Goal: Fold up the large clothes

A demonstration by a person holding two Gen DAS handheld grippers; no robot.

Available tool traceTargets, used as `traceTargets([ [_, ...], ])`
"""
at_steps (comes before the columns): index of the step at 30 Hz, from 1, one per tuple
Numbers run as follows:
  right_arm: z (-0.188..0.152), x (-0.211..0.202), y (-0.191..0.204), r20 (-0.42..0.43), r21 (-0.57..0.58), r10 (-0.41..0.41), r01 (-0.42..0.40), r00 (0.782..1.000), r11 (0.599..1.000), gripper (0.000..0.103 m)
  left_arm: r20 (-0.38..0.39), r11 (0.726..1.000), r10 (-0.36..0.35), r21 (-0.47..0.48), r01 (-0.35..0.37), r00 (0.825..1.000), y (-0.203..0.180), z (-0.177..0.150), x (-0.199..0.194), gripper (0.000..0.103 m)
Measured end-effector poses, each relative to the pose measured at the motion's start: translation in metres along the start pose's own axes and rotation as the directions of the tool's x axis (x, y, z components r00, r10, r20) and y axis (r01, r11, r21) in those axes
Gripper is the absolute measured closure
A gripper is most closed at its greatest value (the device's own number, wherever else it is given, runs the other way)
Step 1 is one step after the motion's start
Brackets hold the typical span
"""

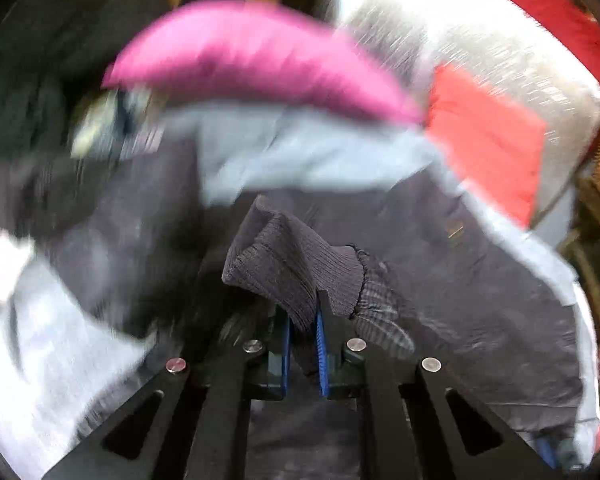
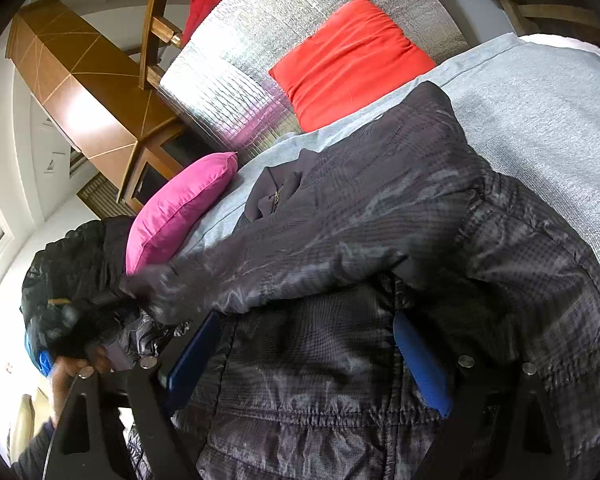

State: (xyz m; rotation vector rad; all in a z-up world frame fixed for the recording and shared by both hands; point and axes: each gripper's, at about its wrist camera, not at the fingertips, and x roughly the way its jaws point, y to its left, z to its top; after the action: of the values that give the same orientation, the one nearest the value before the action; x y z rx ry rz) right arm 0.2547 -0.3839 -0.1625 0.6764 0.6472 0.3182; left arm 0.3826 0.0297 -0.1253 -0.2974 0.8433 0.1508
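Observation:
A dark grey checked padded jacket (image 2: 340, 380) lies spread on a pale grey bed cover (image 2: 540, 92). Its sleeve (image 2: 284, 264) stretches left across the body to a blurred end. In the left wrist view my left gripper (image 1: 304, 340) is shut on the sleeve's ribbed cuff (image 1: 292, 272), which bunches up above the blue pads (image 1: 321, 340). The jacket (image 1: 480, 280) fills the ground behind it. My right gripper (image 2: 306, 360) stands open wide over the jacket's lower body, and one blue pad (image 2: 420, 368) is partly tucked under the sleeve.
A pink pillow (image 2: 180, 204) and a red pillow (image 2: 352, 60) lie at the head of the bed against a silver quilted panel (image 2: 240, 68). Wooden furniture (image 2: 88, 92) stands beyond. Another dark garment (image 2: 72, 264) is heaped at the left. A person's hand (image 2: 66, 376) shows there.

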Motion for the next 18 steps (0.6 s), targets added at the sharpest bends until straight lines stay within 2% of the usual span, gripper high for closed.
traceTargets([
  [2, 0.000, -0.001, -0.001, 0.002, 0.004, 0.006, -0.006, 1.000, 1.000, 0.012, -0.032, 1.000, 0.025, -0.011, -0.026, 0.999, 0.007, -0.016, 0.014, 0.090],
  [6, 0.001, -0.001, -0.002, 0.003, 0.008, 0.013, -0.013, 1.000, 1.000, 0.012, 0.001, 0.999, 0.052, 0.012, -0.052, 0.999, 0.001, -0.025, 0.013, 0.086],
  [9, 0.002, -0.001, -0.003, -0.006, 0.014, 0.020, -0.020, 1.000, 1.000, 0.012, -0.011, 0.997, 0.069, 0.026, -0.068, 0.998, -0.002, -0.018, 0.008, 0.074],
  [10, 0.003, -0.002, -0.003, -0.016, 0.024, 0.026, -0.025, 1.000, 0.999, 0.012, -0.019, 0.998, 0.066, 0.021, -0.066, 0.998, -0.002, -0.016, 0.004, 0.061],
  [11, 0.005, -0.004, -0.004, -0.032, 0.048, 0.038, -0.037, 0.999, 0.998, 0.012, -0.025, 0.998, 0.064, 0.012, -0.064, 0.998, 0.002, -0.016, -0.001, 0.044],
  [12, 0.006, -0.007, -0.006, -0.044, 0.083, 0.063, -0.059, 0.997, 0.995, 0.012, -0.029, 0.998, 0.063, 0.003, -0.063, 0.998, 0.007, -0.015, -0.008, 0.038],
  [15, 0.010, -0.024, -0.010, -0.059, 0.163, 0.133, -0.122, 0.989, 0.979, 0.012, -0.005, 0.998, 0.055, 0.009, -0.055, 0.998, 0.020, -0.014, -0.027, 0.035],
  [18, 0.022, -0.050, -0.017, -0.013, 0.215, 0.161, -0.155, 0.987, 0.964, 0.012, 0.046, 0.998, 0.052, 0.017, -0.053, 0.998, 0.027, -0.021, -0.059, 0.035],
])
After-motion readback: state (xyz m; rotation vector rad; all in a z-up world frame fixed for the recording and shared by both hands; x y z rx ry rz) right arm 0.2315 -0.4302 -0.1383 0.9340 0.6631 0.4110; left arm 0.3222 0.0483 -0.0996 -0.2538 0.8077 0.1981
